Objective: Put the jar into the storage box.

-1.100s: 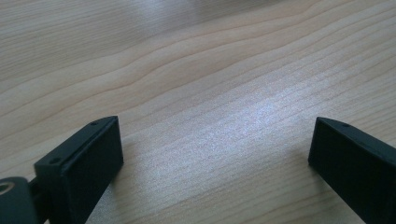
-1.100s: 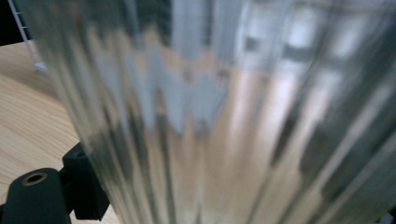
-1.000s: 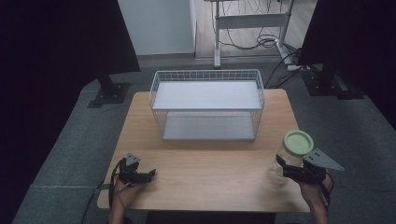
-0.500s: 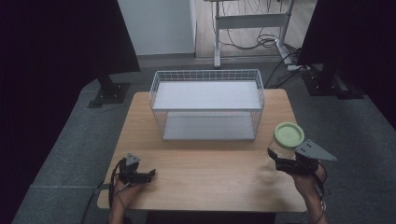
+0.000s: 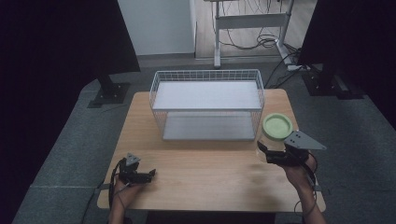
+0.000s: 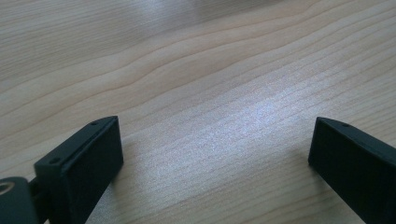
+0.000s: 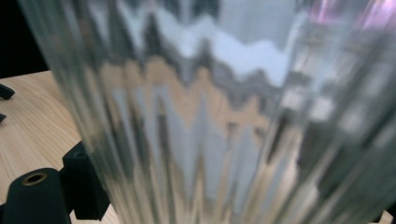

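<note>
- A wooden table (image 5: 210, 168) is seen from above, with a person's forearms coming in from the near edge.
- A white wire basket (image 5: 208, 103) stands at the far middle of the table.
- The right gripper (image 5: 270, 153) clamps a ribbed clear glass jar (image 7: 243, 116) with a green lid (image 5: 277, 126), near the table's right edge, just beside the basket's right front corner.
- Whether the jar rests on the table or is lifted cannot be told.
- The left gripper (image 5: 148, 175) lies low at the near left, jaws spread wide over bare wood, holding nothing.
</note>
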Demonstrator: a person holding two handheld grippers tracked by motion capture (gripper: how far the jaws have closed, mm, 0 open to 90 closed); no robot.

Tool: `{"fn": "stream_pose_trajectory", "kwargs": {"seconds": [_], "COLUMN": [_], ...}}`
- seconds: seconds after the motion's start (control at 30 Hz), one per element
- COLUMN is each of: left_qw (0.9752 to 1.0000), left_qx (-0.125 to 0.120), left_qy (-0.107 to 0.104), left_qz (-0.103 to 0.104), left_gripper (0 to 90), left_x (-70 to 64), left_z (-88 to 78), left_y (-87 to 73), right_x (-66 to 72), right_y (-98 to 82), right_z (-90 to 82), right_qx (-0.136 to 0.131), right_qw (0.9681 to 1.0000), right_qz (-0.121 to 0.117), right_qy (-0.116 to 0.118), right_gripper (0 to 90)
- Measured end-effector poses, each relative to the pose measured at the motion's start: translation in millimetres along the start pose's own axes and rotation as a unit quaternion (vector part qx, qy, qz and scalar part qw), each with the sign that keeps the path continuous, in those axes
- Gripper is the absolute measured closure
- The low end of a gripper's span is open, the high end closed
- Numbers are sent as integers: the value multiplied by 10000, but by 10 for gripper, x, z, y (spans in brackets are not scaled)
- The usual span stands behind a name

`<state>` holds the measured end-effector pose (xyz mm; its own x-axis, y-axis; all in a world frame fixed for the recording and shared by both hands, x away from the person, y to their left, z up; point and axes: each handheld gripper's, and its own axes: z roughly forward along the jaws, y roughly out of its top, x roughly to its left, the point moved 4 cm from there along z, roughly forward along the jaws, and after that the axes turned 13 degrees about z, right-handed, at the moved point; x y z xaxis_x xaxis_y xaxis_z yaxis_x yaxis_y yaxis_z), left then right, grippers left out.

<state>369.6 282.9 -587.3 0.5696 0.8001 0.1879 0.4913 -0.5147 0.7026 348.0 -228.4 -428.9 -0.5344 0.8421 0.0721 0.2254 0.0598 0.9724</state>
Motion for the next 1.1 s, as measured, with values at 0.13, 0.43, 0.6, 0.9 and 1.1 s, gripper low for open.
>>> {"fn": "stream_pose_trajectory", "kwargs": {"seconds": [0.13, 0.43, 0.6, 0.9, 1.1], "left_qw": [10000, 10000, 10000, 10000, 10000], "left_qx": [1, 3, 11, 10, 9], "left_qy": [3, 2, 0, 0, -1], "left_qz": [8, 8, 7, 7, 6], "left_gripper": [29, 29, 29, 28, 28], "left_x": [1, 1, 1, 1, 1], "left_z": [0, 0, -2, -1, -1], "left_y": [0, 0, 0, 0, 0], "right_x": [45, 202, 257, 353, 410], "right_y": [89, 360, 458, 620, 726], "right_z": [68, 263, 346, 502, 577], "right_qx": [-20, -45, -68, -104, -109], "right_qw": [10000, 9992, 9988, 9980, 9974], "right_qz": [-12, -205, -251, -258, -304], "right_qy": [61, 329, 404, 570, 639], "right_gripper": [116, 116, 116, 116, 116]}}
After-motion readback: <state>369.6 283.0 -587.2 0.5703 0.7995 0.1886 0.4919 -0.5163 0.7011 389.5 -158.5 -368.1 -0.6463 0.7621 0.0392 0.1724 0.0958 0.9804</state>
